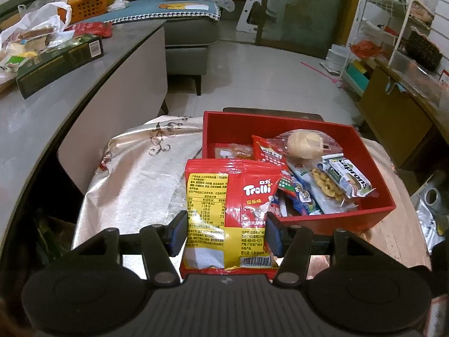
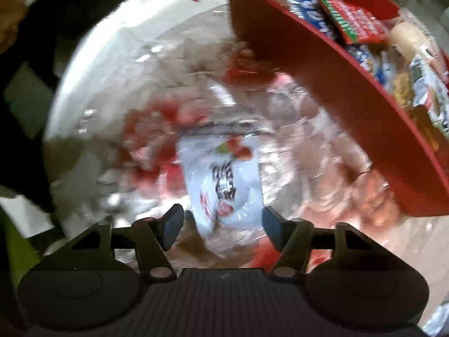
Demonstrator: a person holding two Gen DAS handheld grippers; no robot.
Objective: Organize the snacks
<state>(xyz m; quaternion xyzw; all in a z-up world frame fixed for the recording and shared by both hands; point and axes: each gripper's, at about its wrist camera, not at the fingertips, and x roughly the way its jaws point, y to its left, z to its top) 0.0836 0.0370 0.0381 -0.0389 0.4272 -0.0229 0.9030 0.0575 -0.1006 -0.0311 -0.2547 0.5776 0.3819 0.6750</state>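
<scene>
The left gripper point(image 1: 226, 231) has its fingers clamped on a red Trolli gummy packet point(image 1: 231, 213), held upright just short of the red box point(image 1: 376, 213), whose near wall lies ahead and right. The right gripper point(image 2: 221, 226) points down at a white snack packet point(image 2: 224, 179) on the table point(image 2: 112, 90), long axis running away from the fingers; its fingers flank the packet's near end, contact lost in blur

This is a home living room. A grey sofa point(image 1: 190, 42) draped with a teal throw point(image 1: 168, 8) stands on a pale tiled floor point(image 1: 252, 70) before a glass sliding door point(image 1: 303, 8), and a long grey coffee table point(image 1: 84, 78) along the left carries a white plastic bag point(image 1: 36, 25), an orange basket point(image 1: 88, 5) and a dark green box point(image 1: 61, 61). A white wire rack point(image 1: 378, 36) crowded with household odds stands at the right beside a wooden cabinet point(image 1: 393, 120), and nearest the camera a small table under a shiny embroidered cloth point(image 1: 134, 174) bears a red box point(image 1: 280, 123) of packaged snacks at its far right corner.
</scene>
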